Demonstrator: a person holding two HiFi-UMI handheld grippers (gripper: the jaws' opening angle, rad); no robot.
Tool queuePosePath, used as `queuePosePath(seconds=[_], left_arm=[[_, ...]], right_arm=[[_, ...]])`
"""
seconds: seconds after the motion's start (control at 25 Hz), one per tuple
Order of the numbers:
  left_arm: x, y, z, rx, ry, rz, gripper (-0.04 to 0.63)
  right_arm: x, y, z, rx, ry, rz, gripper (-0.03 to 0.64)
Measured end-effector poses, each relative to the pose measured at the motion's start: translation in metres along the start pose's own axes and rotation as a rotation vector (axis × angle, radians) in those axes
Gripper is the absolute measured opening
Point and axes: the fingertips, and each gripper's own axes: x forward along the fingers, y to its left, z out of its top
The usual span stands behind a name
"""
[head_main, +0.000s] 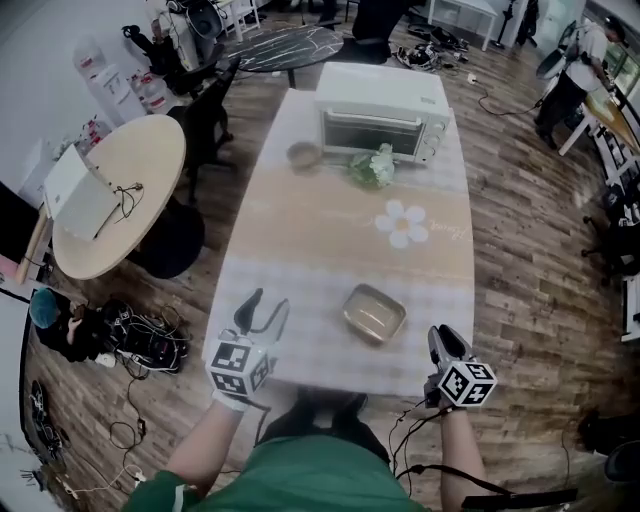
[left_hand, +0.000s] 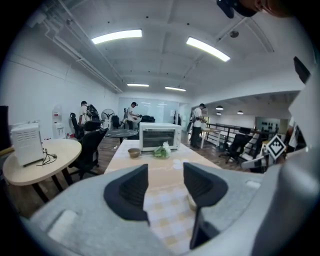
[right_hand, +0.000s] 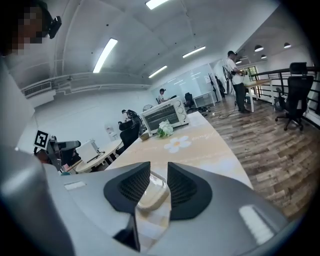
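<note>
Looked down on a long counter (head_main: 280, 240) under a checked cloth, with a white toaster oven (head_main: 382, 120) at the far end. Held the left gripper (head_main: 265, 308) over the near edge, fingers moderately apart, only cloth showing between them. Held the right gripper (head_main: 447, 345) at the near right corner, fingers narrowly apart and closed on nothing. Found a shallow metal tin (head_main: 374, 312) lying on the cloth between the two grippers, nearer the right one and touching neither; glimpsed through the right gap, but lying ahead of it. Noted farther off a daisy-shaped mat (head_main: 402, 224) at mid-counter, a bunch of white flowers (head_main: 373, 167) just before the oven, and a small bowl (head_main: 304, 154) to their left. Judged the stage an approach, short of any contact. Judged a grip on the tin to need wider right fingers, swung left and lowered over one rim.
</note>
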Motion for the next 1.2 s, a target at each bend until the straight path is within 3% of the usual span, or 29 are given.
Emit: queuePosePath(seconds=[0.24, 0.64, 0.88, 1.2], left_arm=[[0.042, 0.013, -0.04, -0.009, 0.088, -0.059, 0.221], [0.066, 0.011, -0.083, -0.018, 0.184, -0.113, 0.221], [0.069, 0.023, -0.085, -0.024, 0.192, -0.095, 0.221], [0.071, 0.025, -0.087, -0.042, 0.2, -0.09, 0.219]], right_arm=[[0.047, 0.0, -0.043, 0.108, 0.087, 0.002, 0.095], [0.092, -0.017, -0.101, 0.429, 0.17, 0.008, 0.095], [0.105, -0.019, -0.11, 0.677, 0.149, 0.049, 0.095], [0.113, -0.018, -0.115, 0.722, 0.176, 0.063, 0.095]])
